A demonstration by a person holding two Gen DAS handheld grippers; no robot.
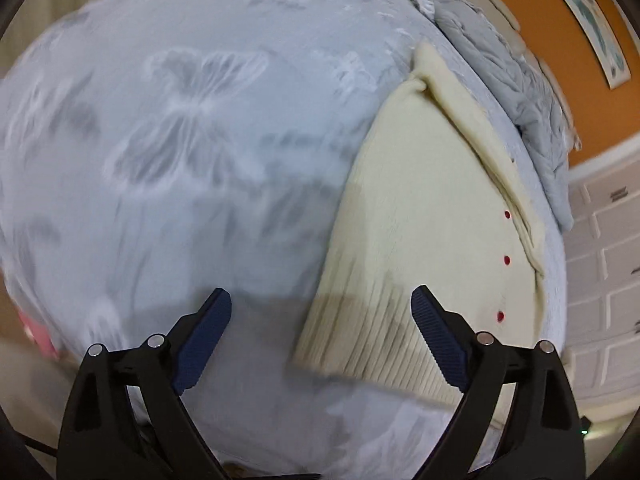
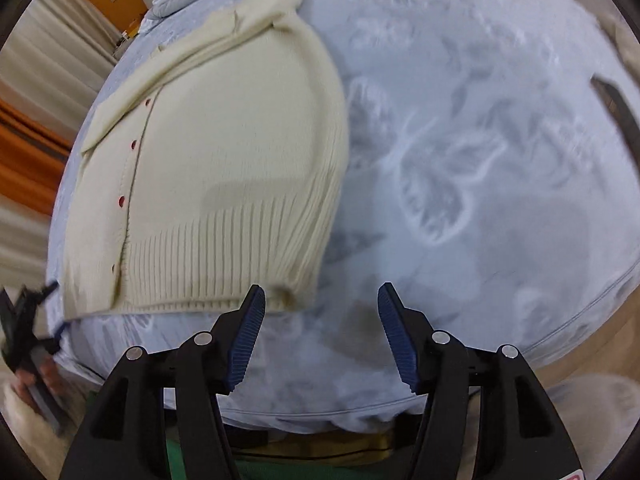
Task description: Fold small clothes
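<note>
bedspread [image 1: 200,140]: pale blue, butterfly print | grey quilt [image 1: 500,80]: bunched at bed edge | wall [image 1: 560,20]: orange

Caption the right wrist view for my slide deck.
Open right gripper hovers over the ribbed hem of a cream cardigan on a butterfly-print bedspread.

Cream cardigan [image 2: 224,152] with red buttons [image 2: 121,200]; pale-blue butterfly-print bedspread [image 2: 460,160].
</note>
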